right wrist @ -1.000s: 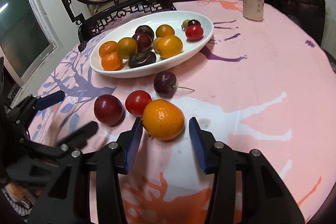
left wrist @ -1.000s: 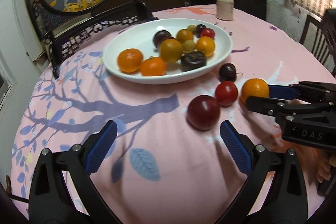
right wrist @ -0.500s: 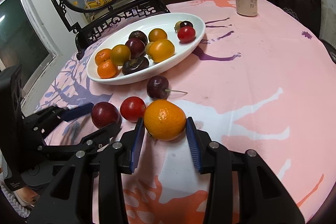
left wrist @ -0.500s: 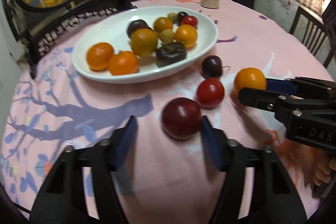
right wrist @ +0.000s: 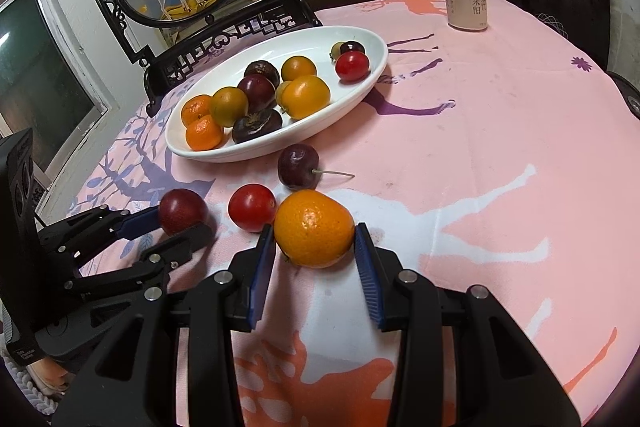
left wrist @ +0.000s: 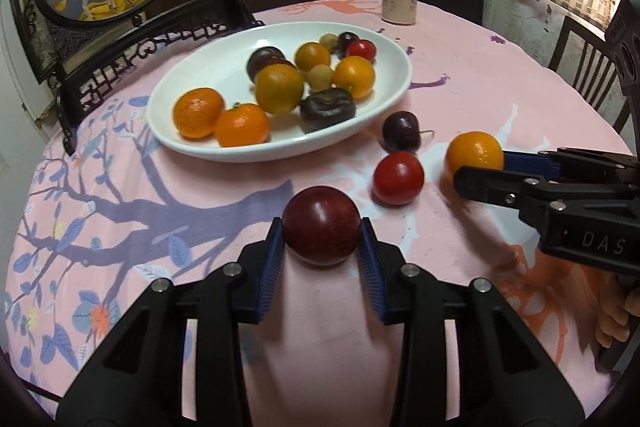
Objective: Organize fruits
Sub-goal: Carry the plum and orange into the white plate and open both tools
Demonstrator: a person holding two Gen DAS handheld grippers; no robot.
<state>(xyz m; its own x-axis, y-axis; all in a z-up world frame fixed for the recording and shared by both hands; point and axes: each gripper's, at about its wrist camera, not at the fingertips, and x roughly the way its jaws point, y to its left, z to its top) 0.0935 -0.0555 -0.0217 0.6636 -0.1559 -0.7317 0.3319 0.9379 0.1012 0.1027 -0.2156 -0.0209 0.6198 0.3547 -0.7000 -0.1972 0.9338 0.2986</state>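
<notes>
Four fruits lie loose on the table (left wrist: 472, 75) beside the dish (left wrist: 396, 55), and two of them are being taken at once. The left hand-held gripper (left wrist: 321, 241) has its blue pads against both sides of the plum (left wrist: 321, 229), which sits on the cloth at the near edge of the loose group. The right hand-held gripper (right wrist: 315, 237) brackets the orange (right wrist: 313, 233) in the same way; its right pad touches the peel, while on the left a thin gap may remain, so I cannot tell whether that grip is fully set. Both fruits appear to rest on the table, not yet lifted.

The step in hand, as I judge it, is the grasp itself, the start of carrying these two into the dish with the other fruit. The tomato (right wrist: 252, 207) lies between the plum and the orange, just beside the orange, and the cherry (right wrist: 298, 165) lies just beyond it, nearer the dish rim, its stem pointing right.

Next, each grip should be firm enough to hold a round, smooth fruit without bruising it. Lift straight up first, so neither fruit nudges the tomato. Open space in the dish shows at its far-left side and along the near rim; setting down there would avoid knocking the fruit already piled in it.
</notes>
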